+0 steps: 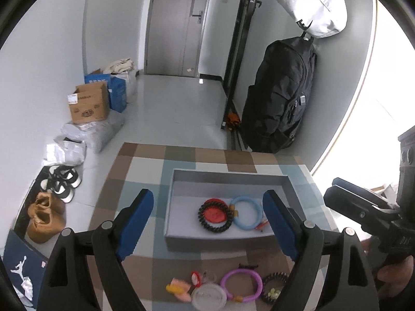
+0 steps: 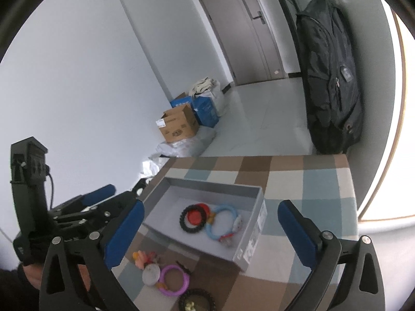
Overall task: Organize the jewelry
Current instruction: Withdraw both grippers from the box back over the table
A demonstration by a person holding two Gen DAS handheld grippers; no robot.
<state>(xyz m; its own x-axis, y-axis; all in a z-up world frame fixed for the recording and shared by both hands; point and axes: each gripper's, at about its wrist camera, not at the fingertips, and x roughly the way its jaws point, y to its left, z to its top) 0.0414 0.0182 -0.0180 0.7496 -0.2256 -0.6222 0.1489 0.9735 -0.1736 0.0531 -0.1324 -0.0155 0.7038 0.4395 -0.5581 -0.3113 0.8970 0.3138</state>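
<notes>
A grey open box (image 1: 179, 181) (image 2: 166, 194) sits on a checkered table. Inside lie a black coil hair tie (image 1: 205, 223) (image 2: 184, 219) around a red disc (image 1: 215, 213) (image 2: 195, 216), a light blue ring (image 1: 246, 213) (image 2: 220, 224) and a small red-and-white piece (image 2: 230, 235). In front of the box lie a purple ring (image 1: 241, 283) (image 2: 174, 280), a round clear badge (image 1: 208, 298) (image 2: 151, 274), a pink and yellow charm (image 1: 177, 290) (image 2: 141, 258) and a dark bead bracelet (image 1: 273, 283) (image 2: 197, 300). My left gripper (image 1: 207, 202) (image 2: 103, 194) is open above the box. My right gripper (image 2: 212, 217) is open and empty over the box's right part; in the left wrist view (image 1: 350, 194) it stands to the right of the box.
The checkered table (image 1: 145, 178) (image 2: 311, 181) ends at the far edge near a black backpack (image 1: 280, 93) (image 2: 329, 77). Cardboard boxes (image 1: 89, 106) (image 2: 179, 123), bags and shoes (image 1: 46, 215) lie on the floor to the left. A grey door (image 1: 179, 23) stands at the back.
</notes>
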